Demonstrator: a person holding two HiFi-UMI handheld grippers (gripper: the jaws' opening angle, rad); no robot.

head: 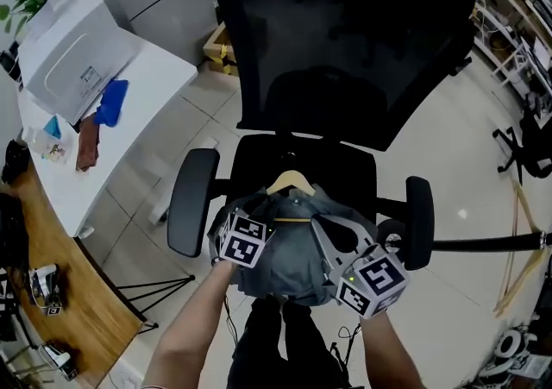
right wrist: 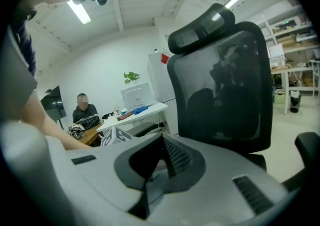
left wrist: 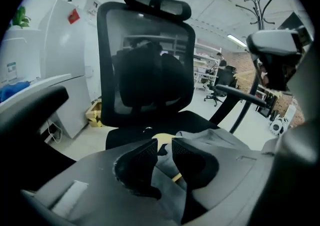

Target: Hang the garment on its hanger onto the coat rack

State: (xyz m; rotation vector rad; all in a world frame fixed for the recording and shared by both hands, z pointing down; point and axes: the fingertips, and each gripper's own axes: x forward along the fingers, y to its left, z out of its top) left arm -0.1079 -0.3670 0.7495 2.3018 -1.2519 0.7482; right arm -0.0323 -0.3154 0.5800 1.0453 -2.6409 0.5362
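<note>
Left gripper point(left wrist: 164, 142): fingers a bit apart with a narrow gap, not pinching anything. You can see the wooden hanger point(head: 291, 180) and grey garment point(head: 289, 249) right through the gap. Right gripper point(right wrist: 162, 137): fingers pressed together at the tips, can't tell if any cloth is caught in there. One gripper sits at each side of the garment, which lies on its hanger on the seat of the black chair point(head: 345, 34). The rack point(left wrist: 260, 17) stands well off behind the chair.

No text or label can be read.
</note>
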